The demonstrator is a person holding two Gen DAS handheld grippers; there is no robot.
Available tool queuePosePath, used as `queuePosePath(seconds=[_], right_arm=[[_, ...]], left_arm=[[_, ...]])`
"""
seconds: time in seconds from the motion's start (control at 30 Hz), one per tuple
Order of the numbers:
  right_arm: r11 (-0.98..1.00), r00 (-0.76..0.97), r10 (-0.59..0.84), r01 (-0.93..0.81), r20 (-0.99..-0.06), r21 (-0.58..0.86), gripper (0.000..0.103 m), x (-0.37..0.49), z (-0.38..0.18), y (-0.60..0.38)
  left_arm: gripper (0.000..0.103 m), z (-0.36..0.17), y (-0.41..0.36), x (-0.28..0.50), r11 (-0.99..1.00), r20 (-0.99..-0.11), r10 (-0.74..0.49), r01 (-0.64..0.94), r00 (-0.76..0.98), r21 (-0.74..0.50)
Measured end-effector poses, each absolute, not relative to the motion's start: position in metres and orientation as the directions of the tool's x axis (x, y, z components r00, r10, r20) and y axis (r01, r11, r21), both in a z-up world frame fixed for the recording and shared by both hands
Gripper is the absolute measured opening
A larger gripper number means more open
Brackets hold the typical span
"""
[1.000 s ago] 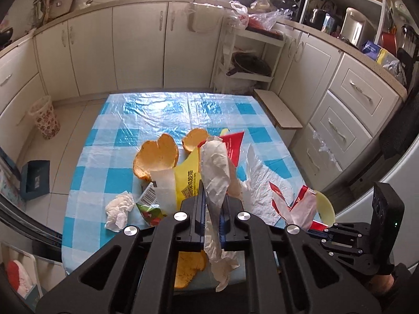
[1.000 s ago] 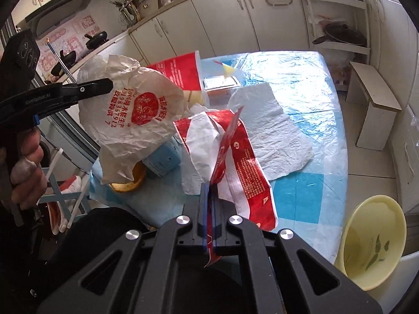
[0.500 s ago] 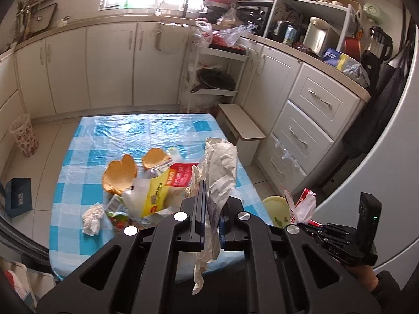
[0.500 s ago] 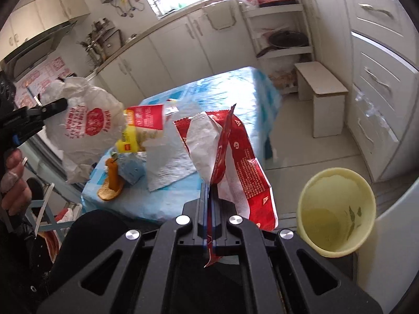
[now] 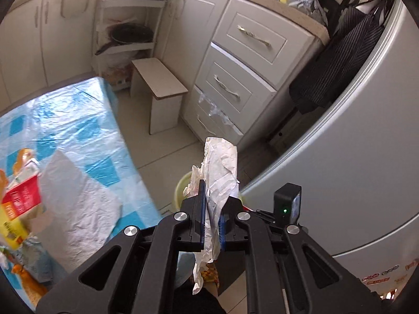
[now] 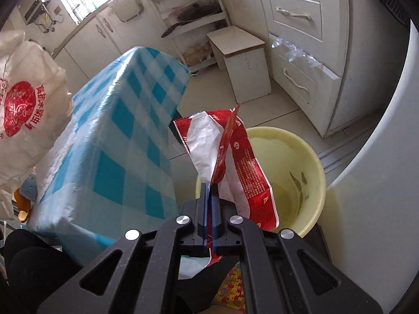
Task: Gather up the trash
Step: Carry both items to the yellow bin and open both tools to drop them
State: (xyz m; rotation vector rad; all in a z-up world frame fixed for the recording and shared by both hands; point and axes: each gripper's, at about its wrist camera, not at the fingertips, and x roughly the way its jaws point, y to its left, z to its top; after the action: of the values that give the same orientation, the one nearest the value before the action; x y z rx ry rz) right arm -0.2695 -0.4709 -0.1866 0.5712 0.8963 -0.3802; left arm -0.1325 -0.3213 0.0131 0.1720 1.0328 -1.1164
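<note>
Left tongs (image 5: 209,214) grip a white bag (image 5: 220,172), right tongs (image 6: 210,209) a red wrapper (image 6: 235,167), above the bucket (image 6: 309,157); litter (image 5: 23,209) remains on the bench (image 5: 78,120).

I'm seeing a crumpled white plastic bag (image 5: 221,172) standing upright, pinched at its middle. A torn red-and-white wrapper (image 6: 230,162) is hanging over the yellow bin (image 6: 311,157) at two o'clock.

Tablecloth (image 6: 125,141) blue-white check; wrapper (image 6: 235,157) red-white; basin (image 6: 309,157) pale yellow.
</note>
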Motion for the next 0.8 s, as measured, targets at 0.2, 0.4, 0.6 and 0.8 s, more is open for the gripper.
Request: queuePosePath(seconds=[0.2, 0.4, 0.6, 0.8], right_arm=[[0.755, 0.545, -0.093, 0.584, -0.833, 0.298, 0.038, -0.295, -0.212, -0.488], [0.738, 0.543, -0.092, 0.599, -0.834, 0.309, 0.043, -0.333, -0.217, -0.483], [0.736, 0.555, -0.092, 0.597, -0.827, 0.319, 0.044, -0.361, -0.211, -0.472], [0.744, 0.581, -0.079, 0.575, -0.810, 0.340, 0.047, -0.365, -0.202, -0.462]], left_arm=[[0.008, -0.047, -0.399, -0.129, 0.476, -0.829, -0.557, 0.799, -0.049, -0.367], [0.008, -0.102, -0.453, -0.132, 0.502, -0.881, -0.461, 0.786, -0.109, -0.360], [0.013, -0.133, -0.477, -0.145, 0.518, -0.925, -0.365, 0.802, -0.105, -0.296], [0.051, -0.119, -0.463, -0.146, 0.528, -0.924, -0.378, 0.809, -0.048, -0.258]])
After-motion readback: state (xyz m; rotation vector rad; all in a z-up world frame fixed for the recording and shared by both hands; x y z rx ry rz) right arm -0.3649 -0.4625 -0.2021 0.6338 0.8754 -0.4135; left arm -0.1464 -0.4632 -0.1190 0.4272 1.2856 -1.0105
